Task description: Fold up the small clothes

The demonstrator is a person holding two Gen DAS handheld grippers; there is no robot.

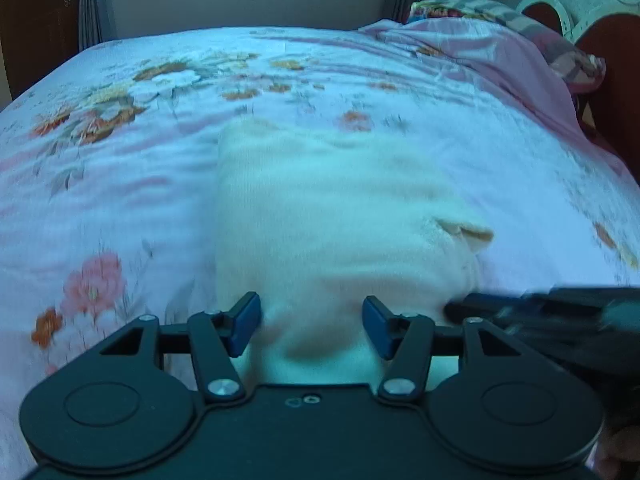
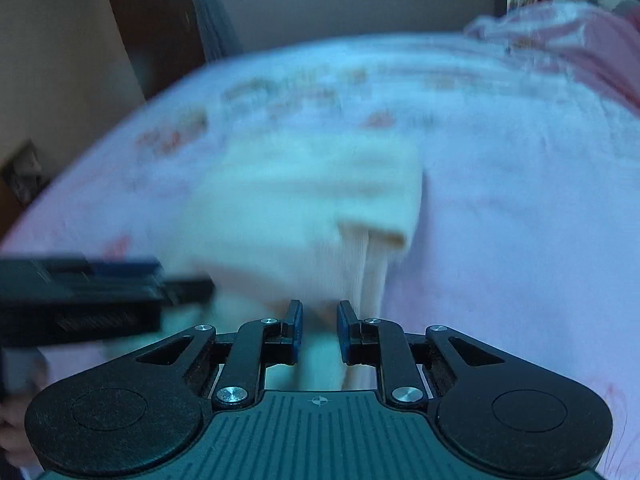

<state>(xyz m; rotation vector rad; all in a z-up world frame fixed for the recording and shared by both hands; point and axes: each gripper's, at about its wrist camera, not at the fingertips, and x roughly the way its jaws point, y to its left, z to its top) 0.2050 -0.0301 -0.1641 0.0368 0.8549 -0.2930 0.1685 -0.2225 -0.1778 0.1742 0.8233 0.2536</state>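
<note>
Garment [image 1: 328,216] lies folded on the bedsheet [image 1: 120,184]; left gripper [image 1: 311,326] spread wide, right gripper [image 2: 319,330] parted, both at its near edge; probably one fold left.

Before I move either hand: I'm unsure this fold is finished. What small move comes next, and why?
Probably lift both away. The cream garment already lies folded on the floral bedsheet, and the left gripper and right gripper both have open jaws, gripping nothing.
</note>
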